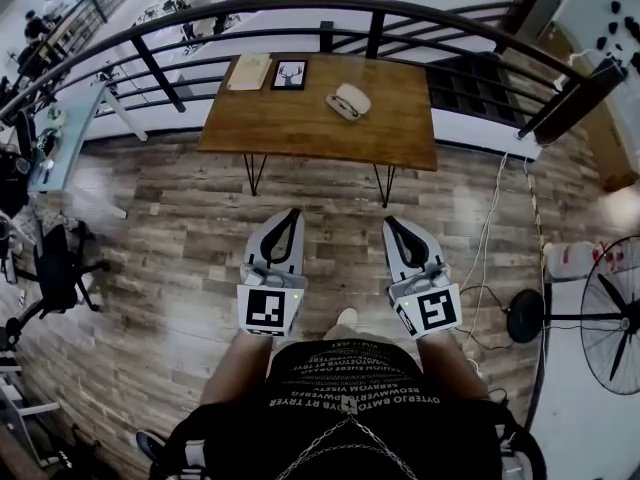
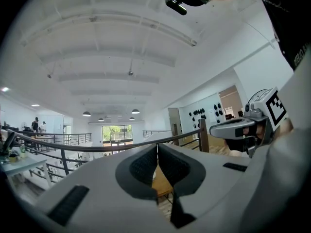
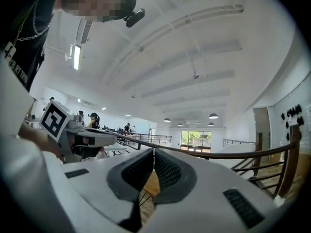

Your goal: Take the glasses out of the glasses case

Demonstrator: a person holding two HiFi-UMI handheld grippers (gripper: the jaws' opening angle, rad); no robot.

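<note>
A pale oval glasses case (image 1: 351,98) lies on the wooden table (image 1: 300,123) at the far side of the head view, right of the table's middle. A dark-rimmed shape lies against its near-left side, too small to tell apart. My left gripper (image 1: 293,212) and right gripper (image 1: 389,222) are held side by side over the plank floor, well short of the table, pointing level toward it. Both are shut with nothing between the jaws. In the left gripper view the pads of the left gripper (image 2: 157,148) meet; the right gripper (image 3: 154,152) shows the same in its own view.
A framed deer picture (image 1: 289,74) and a beige pad (image 1: 249,71) lie on the table's far left. A black railing (image 1: 330,8) curves behind it. A standing fan (image 1: 610,313) and floor cables (image 1: 485,258) are at the right, an office chair (image 1: 55,268) at the left.
</note>
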